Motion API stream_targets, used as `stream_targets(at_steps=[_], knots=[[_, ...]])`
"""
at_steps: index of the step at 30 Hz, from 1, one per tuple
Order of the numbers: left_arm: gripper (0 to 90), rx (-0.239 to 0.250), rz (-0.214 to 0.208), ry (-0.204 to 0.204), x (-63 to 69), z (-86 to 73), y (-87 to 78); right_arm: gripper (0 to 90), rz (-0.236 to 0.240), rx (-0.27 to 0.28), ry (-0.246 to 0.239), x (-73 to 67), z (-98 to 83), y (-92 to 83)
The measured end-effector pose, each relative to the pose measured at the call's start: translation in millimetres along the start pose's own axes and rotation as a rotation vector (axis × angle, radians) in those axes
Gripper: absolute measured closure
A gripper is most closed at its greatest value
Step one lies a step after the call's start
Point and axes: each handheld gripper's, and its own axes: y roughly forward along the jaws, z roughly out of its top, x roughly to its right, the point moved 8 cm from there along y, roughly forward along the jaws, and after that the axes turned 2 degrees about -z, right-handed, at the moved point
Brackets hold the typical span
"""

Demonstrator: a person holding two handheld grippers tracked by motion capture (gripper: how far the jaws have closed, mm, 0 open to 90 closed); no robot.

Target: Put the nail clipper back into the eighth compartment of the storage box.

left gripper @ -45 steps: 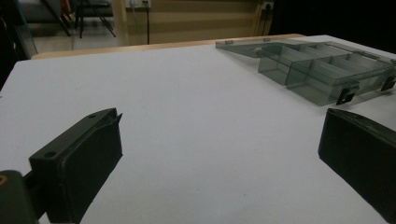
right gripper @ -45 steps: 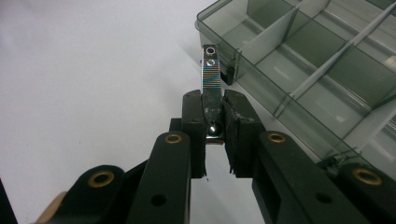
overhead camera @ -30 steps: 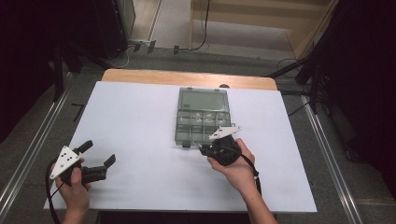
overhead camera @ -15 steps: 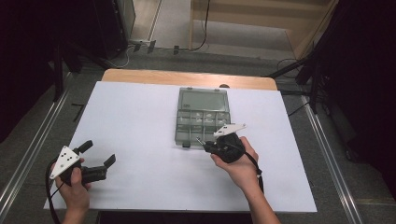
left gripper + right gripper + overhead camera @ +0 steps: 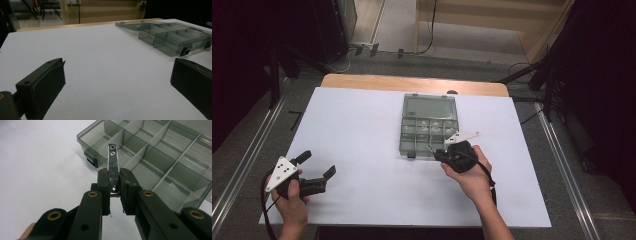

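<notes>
While pinched between right gripper (image 5: pixel 114 185) fingers, metal strip (image 5: pixel 112 160) overhangs organizer box (image 5: pixel 160 157).

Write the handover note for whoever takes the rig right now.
Right gripper: shut on a small metal strip, held over the near corner of the open compartment box.
Left gripper: open, holds nothing, low over the white table, well left of the box.
Done: strip picked up.
Left: probably drop it into a compartment; lid is open. Contents of compartments unclear.
</notes>
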Motion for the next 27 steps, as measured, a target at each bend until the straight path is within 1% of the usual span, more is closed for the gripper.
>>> stream_targets(at_steps=[1,2,20,24,27], knots=[[0.0,0.0,0.0,0.0,0.0,0.0,0.0,81.3,-0.001,0.0,0.007,0.3,-0.1,-0.2],[0.0,-0.001,0.0,0.0,-0.1,0.0,0.0,81.3,-0.003,0.002,0.003,1.3,0.0,-0.2],[0.0,-0.002,0.0,0.001,0.0,-0.1,-0.1,81.3,-0.038,0.011,0.039,15.8,-2.8,-2.8],[0.0,0.0,0.0,-0.001,0.0,-0.1,-0.1,81.3,-0.046,0.011,0.053,19.7,-3.8,-2.9],[0.0,0.001,-0.001,-0.001,0.0,0.0,0.0,81.3,-0.048,0.013,0.054,21.6,-3.9,-2.6]])
